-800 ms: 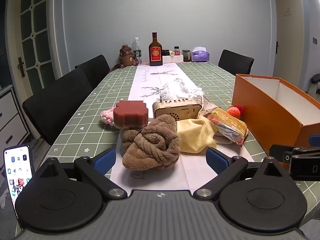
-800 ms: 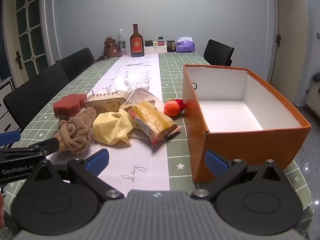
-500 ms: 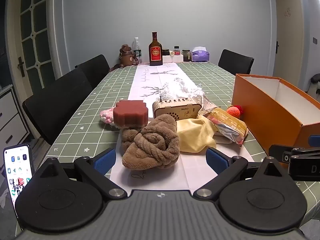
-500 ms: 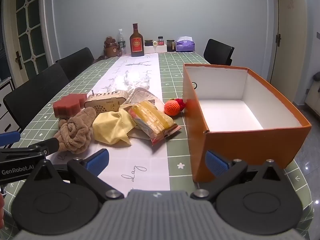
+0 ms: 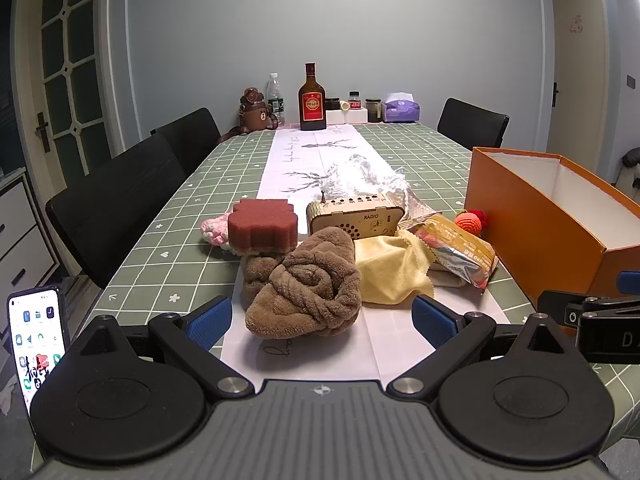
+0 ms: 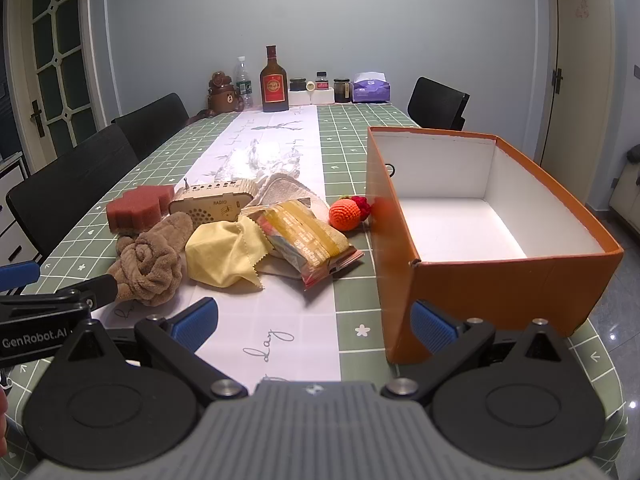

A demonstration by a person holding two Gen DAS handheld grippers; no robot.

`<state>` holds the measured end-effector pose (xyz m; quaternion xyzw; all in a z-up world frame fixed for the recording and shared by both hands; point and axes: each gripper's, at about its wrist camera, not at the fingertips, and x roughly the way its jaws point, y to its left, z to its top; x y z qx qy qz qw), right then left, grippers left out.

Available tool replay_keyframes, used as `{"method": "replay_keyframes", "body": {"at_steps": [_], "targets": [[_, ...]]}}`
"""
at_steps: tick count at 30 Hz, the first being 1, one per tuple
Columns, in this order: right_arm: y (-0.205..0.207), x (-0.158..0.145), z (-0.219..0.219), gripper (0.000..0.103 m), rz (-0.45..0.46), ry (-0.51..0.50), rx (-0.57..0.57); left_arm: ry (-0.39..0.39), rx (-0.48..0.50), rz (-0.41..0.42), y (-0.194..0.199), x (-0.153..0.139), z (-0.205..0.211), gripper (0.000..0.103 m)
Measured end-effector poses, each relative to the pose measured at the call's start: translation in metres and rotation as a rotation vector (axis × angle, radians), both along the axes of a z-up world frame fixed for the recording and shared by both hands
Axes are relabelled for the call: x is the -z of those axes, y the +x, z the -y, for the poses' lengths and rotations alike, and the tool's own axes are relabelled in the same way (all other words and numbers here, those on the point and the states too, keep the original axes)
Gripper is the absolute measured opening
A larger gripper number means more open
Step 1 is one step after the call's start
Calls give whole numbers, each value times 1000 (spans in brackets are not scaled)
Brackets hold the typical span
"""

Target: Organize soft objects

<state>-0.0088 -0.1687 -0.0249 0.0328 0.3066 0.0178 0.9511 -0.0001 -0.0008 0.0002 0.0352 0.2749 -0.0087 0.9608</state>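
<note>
A rolled brown towel lies on the white runner just ahead of my open, empty left gripper. Behind it sit a dark red sponge, a pink knitted piece, a yellow cloth and an orange crochet ball. The open orange box stands empty at the right. My right gripper is open and empty, near the box's front corner; the towel and yellow cloth lie to its left.
A wooden radio, a snack packet and crumpled clear plastic lie among the soft things. Bottles, jars and a tissue box stand at the table's far end. Black chairs line the left side. A phone is at lower left.
</note>
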Motion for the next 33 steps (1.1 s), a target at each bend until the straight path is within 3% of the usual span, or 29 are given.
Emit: {"method": "replay_keyframes", "body": {"at_steps": [33], "targets": [[2, 2, -5, 100, -7, -15, -12, -1, 1, 2, -1, 0, -1, 103]]}}
